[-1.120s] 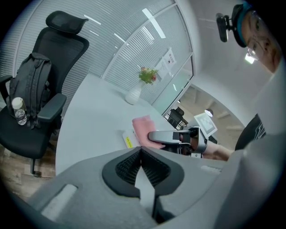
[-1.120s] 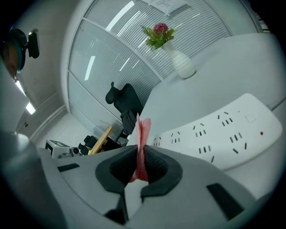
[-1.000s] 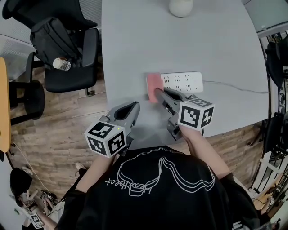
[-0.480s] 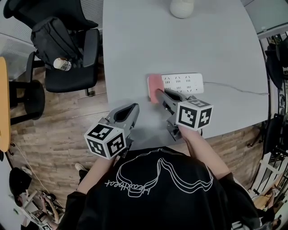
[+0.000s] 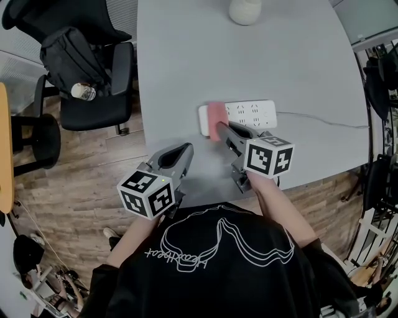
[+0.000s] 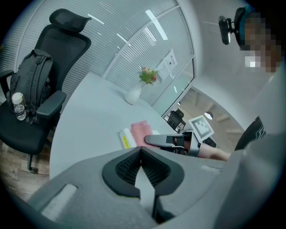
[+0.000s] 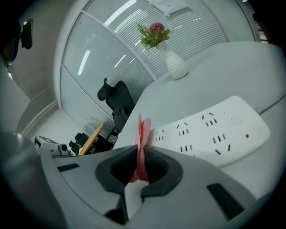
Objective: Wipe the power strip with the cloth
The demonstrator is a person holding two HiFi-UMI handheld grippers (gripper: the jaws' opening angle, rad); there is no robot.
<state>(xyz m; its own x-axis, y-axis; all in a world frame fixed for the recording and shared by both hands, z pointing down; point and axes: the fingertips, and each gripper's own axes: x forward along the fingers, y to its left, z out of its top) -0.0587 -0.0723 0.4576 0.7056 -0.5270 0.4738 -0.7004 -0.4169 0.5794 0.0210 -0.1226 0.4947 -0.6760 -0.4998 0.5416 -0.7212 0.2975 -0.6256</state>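
A white power strip [image 5: 252,115] lies across the grey table [image 5: 292,56], its cable running off to the right. A pink cloth [image 5: 216,118] rests on the strip near its left end, and my right gripper [image 5: 219,128] is shut on it. The right gripper view shows the folded cloth [image 7: 142,147] pinched between the jaws, with the power strip [image 7: 214,134] just beyond. My left gripper [image 5: 181,149] hangs at the table's near edge, left of the strip, shut with nothing in it. In the left gripper view the cloth [image 6: 140,132] covers part of the power strip [image 6: 126,138].
A white vase [image 5: 245,10] stands at the table's far side; it holds flowers [image 7: 153,34]. A black office chair [image 5: 87,68] with a backpack and a bottle [image 5: 82,91] stands left of the table. Wooden floor lies below the near edge.
The cloth in my right gripper has slid a little to the right along the strip, uncovering the strip's left end. The left gripper has stayed where it was.
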